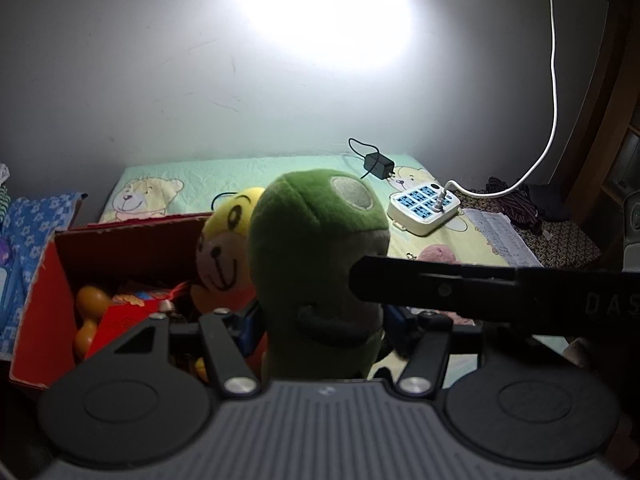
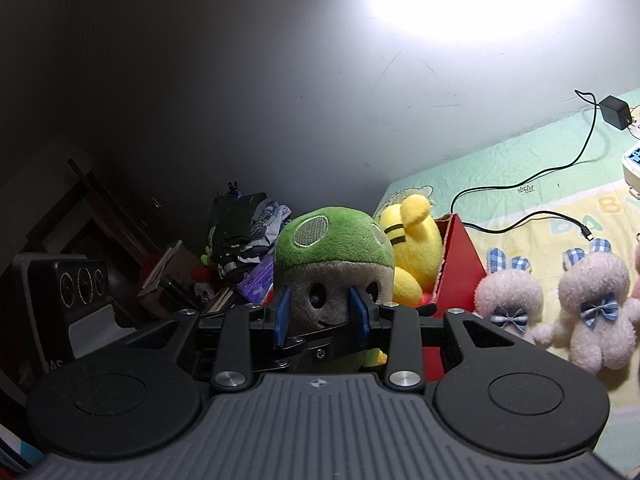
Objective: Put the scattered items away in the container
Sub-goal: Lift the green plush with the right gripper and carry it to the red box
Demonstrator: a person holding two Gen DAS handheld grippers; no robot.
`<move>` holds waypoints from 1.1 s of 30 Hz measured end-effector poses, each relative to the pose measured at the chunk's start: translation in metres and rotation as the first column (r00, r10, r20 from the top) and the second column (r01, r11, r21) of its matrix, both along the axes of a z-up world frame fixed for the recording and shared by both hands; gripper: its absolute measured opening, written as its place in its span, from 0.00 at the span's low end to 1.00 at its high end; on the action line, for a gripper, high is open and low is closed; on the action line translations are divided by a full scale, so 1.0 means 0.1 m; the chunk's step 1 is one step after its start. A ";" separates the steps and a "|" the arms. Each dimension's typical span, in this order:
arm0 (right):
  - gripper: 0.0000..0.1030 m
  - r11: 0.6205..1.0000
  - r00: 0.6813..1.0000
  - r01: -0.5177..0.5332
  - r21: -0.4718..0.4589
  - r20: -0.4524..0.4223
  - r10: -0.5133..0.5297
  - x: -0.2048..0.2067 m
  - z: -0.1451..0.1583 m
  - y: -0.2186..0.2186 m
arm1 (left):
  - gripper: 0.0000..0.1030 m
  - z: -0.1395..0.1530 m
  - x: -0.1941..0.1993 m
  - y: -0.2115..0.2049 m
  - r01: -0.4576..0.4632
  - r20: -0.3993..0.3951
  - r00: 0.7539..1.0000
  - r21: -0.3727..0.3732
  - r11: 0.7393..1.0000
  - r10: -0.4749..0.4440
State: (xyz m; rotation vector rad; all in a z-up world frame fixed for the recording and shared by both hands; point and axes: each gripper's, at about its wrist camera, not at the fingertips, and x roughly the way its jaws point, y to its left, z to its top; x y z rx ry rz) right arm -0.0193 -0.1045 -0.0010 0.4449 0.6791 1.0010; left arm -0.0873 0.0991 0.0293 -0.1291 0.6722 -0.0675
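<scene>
A green mushroom plush [image 1: 316,248] stands upright between the fingers of my left gripper [image 1: 322,320], which is shut on its lower body beside the open red box [image 1: 36,292]. My right gripper [image 2: 321,312] is shut on the same green plush [image 2: 332,248], its blue pads [image 2: 282,312] pressing both sides of the grey face. One right finger [image 1: 460,292] crosses the left wrist view from the right. A yellow bear plush [image 1: 224,248] leans in the box with an orange toy [image 1: 90,312] and a red packet [image 1: 120,320]. Two pale bunny plushes [image 2: 508,296] [image 2: 596,300] sit on the bed sheet [image 2: 540,188].
A white power strip [image 1: 424,208] with a plugged white cable, a black charger [image 1: 378,164], a sheet of paper [image 1: 500,236] and a pink fluffy item [image 1: 438,254] lie on the bed. A black cable [image 2: 520,184] trails across the sheet. Clothes and clutter [image 2: 248,232] pile up beyond the box.
</scene>
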 end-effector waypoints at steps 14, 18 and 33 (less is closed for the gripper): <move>0.36 0.995 0.995 0.094 -0.013 -0.019 -0.094 0.00 -0.11 0.77 | 0.60 -0.06 0.07 0.80 0.079 -0.005 0.997 0.046 0.996 -0.079; 0.36 0.992 0.991 0.126 -0.031 -0.036 -0.127 0.03 -0.18 0.88 | 0.60 -0.16 0.19 0.96 0.105 -0.027 0.994 0.022 0.994 -0.104; 0.36 0.970 0.980 0.173 -0.169 -0.071 -0.187 0.23 -0.36 1.25 | 0.60 -0.59 0.59 1.34 0.146 -0.109 0.982 -0.075 0.986 -0.153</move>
